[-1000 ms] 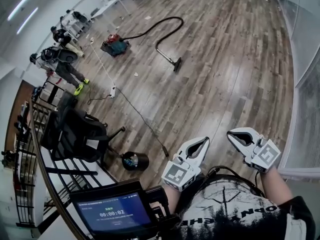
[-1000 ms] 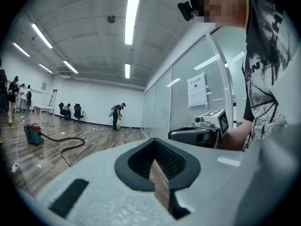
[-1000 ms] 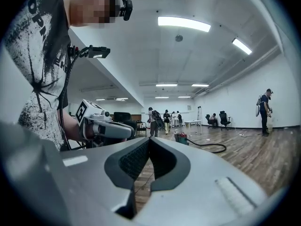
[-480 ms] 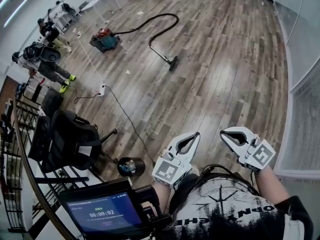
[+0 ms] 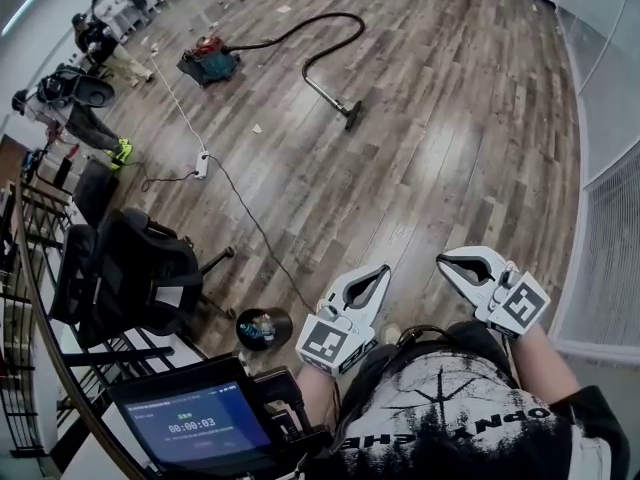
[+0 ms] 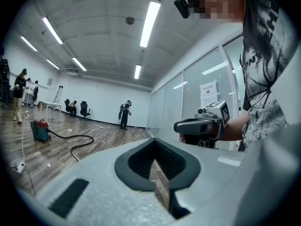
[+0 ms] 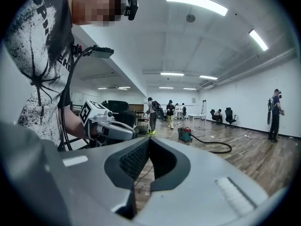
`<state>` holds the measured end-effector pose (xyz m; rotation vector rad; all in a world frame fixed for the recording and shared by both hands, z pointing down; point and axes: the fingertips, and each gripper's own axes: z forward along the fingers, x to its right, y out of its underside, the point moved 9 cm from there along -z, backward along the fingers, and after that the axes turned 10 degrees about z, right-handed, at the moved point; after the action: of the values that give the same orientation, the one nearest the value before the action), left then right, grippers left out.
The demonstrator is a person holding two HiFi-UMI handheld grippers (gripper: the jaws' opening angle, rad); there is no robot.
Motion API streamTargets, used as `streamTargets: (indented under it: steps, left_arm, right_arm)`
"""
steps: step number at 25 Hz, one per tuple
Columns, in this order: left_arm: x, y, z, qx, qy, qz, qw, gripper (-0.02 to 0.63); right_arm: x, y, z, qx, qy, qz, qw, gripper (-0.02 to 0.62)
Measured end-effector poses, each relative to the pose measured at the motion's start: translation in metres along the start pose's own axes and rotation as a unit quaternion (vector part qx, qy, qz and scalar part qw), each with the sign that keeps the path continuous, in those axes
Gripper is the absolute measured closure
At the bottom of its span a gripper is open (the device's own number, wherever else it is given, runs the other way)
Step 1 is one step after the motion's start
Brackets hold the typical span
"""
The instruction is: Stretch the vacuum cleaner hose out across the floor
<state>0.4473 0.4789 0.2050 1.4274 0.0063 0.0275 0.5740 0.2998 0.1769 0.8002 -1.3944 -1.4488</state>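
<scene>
The red and teal vacuum cleaner (image 5: 208,65) stands far off on the wood floor. Its black hose (image 5: 322,30) loops from the body round to a wand and floor nozzle (image 5: 352,118). Both grippers are held close to the person's body, far from the hose. My left gripper (image 5: 384,270) is shut with nothing in it, and my right gripper (image 5: 443,259) is shut and empty too. In the left gripper view the jaws (image 6: 152,144) meet, with the vacuum (image 6: 40,130) and hose (image 6: 77,140) far ahead. The right gripper view shows closed jaws (image 7: 147,141) and the vacuum (image 7: 185,134).
A black office chair (image 5: 148,268) and a small round bin (image 5: 263,328) stand at the left, near a railing. A power strip (image 5: 202,163) with a long cable crosses the floor. People stand at the far left (image 5: 80,118). Glass partitions (image 5: 610,168) line the right side.
The head view has shifted, so the vacuum and hose sit slightly higher and further left. Both grippers stay shut and drift a little left and up in the view.
</scene>
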Motion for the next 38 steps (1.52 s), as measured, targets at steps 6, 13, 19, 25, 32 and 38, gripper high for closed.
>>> streamTargets:
  steps: [6,13,19,25,32,38]
  left_arm:
    - [0.002,0.002,-0.003,-0.007,-0.010,-0.005,0.9999,0.606]
    - [-0.017,-0.022,0.032,-0.010,-0.048,-0.005,0.9988,0.606]
    - [-0.067,-0.035,0.120,-0.016,-0.096,-0.004,0.9952,0.606]
    - [-0.106,-0.051,0.202,-0.016,-0.127,0.019,0.9916,0.606]
    - [-0.120,-0.076,0.249,-0.017,-0.145,0.016,0.9892,0.606]
    - [-0.142,-0.072,0.262,-0.022,-0.148,0.010,0.9887,0.606]
  right_arm:
    - [0.009,0.008,0.011,0.010,-0.014,0.000,1.000,0.588]
    - [0.062,-0.016,0.033,0.020,-0.060,0.000,0.998,0.588]
    - [0.171,-0.034,0.060,0.043,-0.114,-0.011,0.993,0.588]
    - [0.262,-0.043,0.059,0.056,-0.130,-0.015,0.990,0.588]
    - [0.317,-0.051,0.054,0.058,-0.140,0.001,0.988,0.588]
    - [0.338,-0.048,0.074,0.059,-0.141,0.014,0.988,0.588]
